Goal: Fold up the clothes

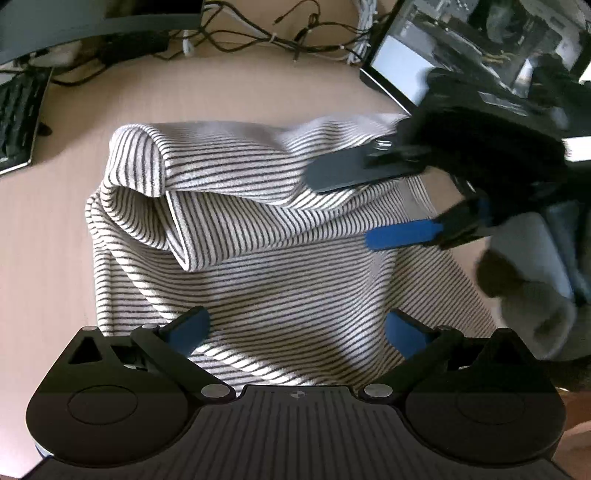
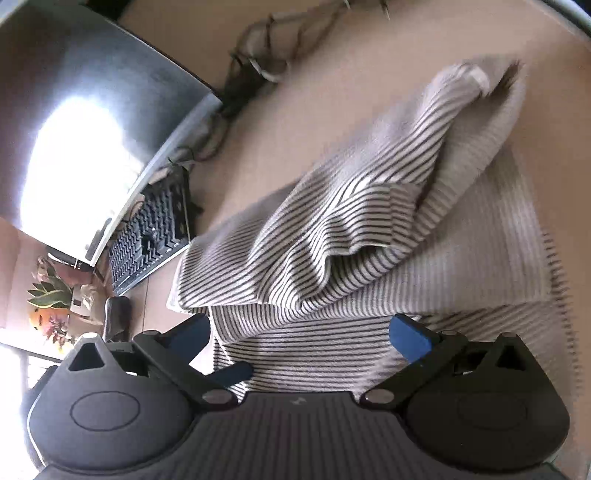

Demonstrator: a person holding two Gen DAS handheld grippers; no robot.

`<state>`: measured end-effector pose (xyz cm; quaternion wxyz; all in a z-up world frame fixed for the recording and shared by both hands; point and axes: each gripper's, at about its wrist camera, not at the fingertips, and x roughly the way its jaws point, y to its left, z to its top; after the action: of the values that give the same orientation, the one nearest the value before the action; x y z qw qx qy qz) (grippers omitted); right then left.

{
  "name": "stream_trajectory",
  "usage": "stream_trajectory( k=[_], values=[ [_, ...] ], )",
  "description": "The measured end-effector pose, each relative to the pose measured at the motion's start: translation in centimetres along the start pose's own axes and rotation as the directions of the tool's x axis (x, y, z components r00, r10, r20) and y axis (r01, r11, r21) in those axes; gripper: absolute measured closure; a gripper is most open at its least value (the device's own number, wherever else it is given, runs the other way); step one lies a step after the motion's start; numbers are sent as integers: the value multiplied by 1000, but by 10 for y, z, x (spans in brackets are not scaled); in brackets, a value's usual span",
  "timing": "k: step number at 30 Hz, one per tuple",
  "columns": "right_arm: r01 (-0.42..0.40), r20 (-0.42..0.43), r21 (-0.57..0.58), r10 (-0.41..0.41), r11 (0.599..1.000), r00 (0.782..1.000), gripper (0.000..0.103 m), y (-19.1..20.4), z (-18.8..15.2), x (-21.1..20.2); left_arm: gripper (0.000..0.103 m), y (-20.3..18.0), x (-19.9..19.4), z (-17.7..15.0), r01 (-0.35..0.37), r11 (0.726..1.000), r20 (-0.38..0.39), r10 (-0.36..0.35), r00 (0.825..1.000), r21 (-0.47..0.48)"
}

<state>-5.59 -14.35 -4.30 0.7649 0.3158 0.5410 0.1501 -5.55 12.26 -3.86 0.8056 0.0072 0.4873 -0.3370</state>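
A black-and-white striped shirt (image 1: pixel 258 229) lies partly folded on the light wooden table (image 1: pixel 240 92), with a rumpled fold bunched across its upper part. My left gripper (image 1: pixel 295 332) is open just above the near edge of the shirt, holding nothing. My right gripper (image 1: pixel 343 206) comes in from the right in the left wrist view, open, its blue fingers spread over the shirt's right side. In the right wrist view the right gripper (image 2: pixel 301 336) is open above the shirt (image 2: pixel 332 229), with nothing between its fingers.
A keyboard (image 1: pixel 18 118) lies at the far left and a monitor (image 1: pixel 461 51) stands at the back right, with tangled cables (image 1: pixel 277 33) behind. Grey folded clothing (image 1: pixel 535 280) lies at the right. In the right wrist view a curved monitor (image 2: pixel 85 129) and keyboard (image 2: pixel 151 236) stand left.
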Motion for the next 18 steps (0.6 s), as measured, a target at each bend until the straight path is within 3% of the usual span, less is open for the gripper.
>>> stream_trajectory(
  k=[5,10,13,16,18],
  values=[
    [-48,-8,-2,48,999,999,0,18,45,8,0,9,-2,4,6,1000,-3,-6,1000,-25],
    [-114,108,-45,118,992,987,0,38,98,11,0,14,-6,3,-1,999,-16,1,1000,-39],
    [-60,219,-153,93,986,971,0,53,118,5,0,7,-7,6,-6,998,-30,5,1000,-56],
    [34,334,-241,50,970,941,0,60,130,-2,0,8,-8,12,-10,998,-41,8,999,-58],
    [54,358,-271,48,961,932,0,57,135,-5,0,13,-8,20,-12,997,-50,8,999,-70]
  ],
)
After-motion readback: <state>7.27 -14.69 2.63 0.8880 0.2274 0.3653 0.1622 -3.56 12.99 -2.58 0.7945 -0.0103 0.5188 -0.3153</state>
